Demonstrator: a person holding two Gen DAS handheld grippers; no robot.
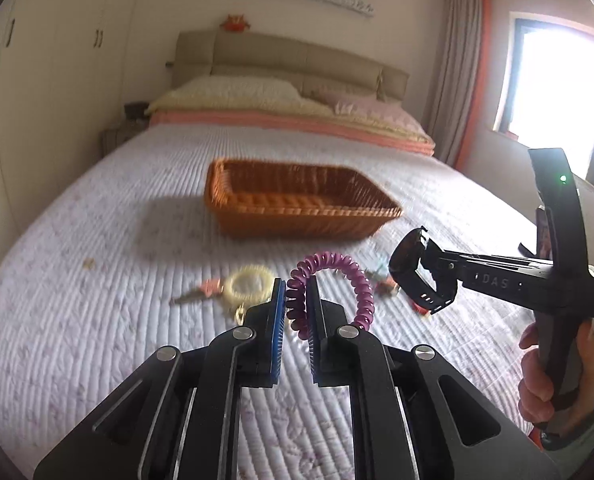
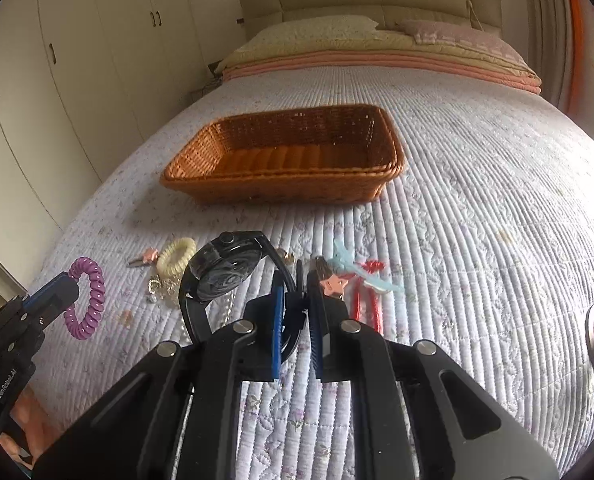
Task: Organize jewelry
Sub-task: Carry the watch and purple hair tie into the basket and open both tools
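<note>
My left gripper [image 1: 297, 296] is shut on a purple spiral hair tie [image 1: 361, 284] and holds it above the quilt; in the right wrist view that gripper [image 2: 71, 288] is at the far left with the purple tie [image 2: 93, 300]. Clamped on the strap of a black wristwatch [image 2: 225, 268], my right gripper [image 2: 303, 280] carries it off the bed; from the left wrist view this gripper [image 1: 427, 256] and the watch [image 1: 409, 264] show at the right. An empty brown wicker basket [image 2: 393, 148] [image 1: 217, 196] sits further up the bed.
On the quilt lie a cream spiral hair tie [image 2: 177, 256] [image 1: 249, 280], a pink star clip [image 2: 333, 286], red and light blue hair pieces [image 2: 361, 272], and a small chain [image 2: 161, 288]. A person's hand [image 1: 545, 376] grips the right handle. Pillows and headboard are beyond; wardrobes stand left.
</note>
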